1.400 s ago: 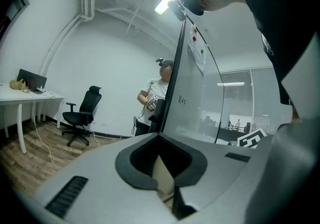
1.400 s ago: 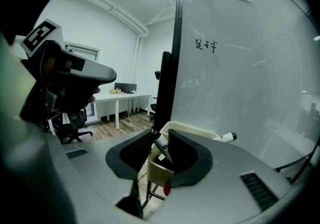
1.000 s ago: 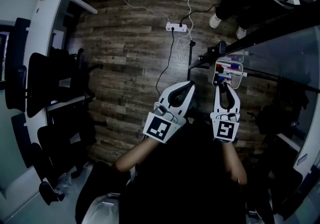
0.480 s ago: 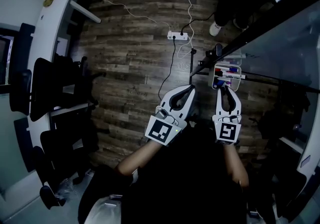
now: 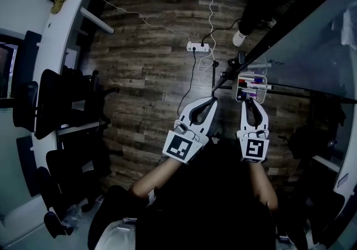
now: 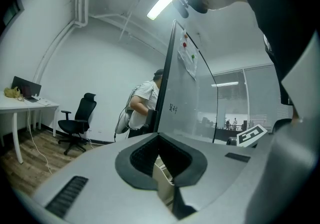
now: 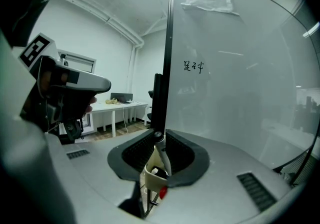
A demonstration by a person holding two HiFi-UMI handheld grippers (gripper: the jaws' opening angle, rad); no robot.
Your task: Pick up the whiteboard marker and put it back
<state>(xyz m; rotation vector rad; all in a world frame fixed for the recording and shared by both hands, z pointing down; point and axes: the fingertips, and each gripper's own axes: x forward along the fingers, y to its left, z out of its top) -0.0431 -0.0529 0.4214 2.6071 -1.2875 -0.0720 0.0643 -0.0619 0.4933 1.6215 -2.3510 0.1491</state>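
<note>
Right gripper view shows the right gripper point(image 7: 159, 137) with its jaws, which have just been closing, narrow on the whiteboard marker point(image 7: 163, 153). The marker stands tilted in the holder point(image 7: 151, 180) beside the whiteboard point(image 7: 240, 93). Expect a light, rigid, smooth barrel. Grip it squarely at mid-barrel, or it may pivot. Your left gripper point(image 5: 212, 100) is closed and empty.
</note>
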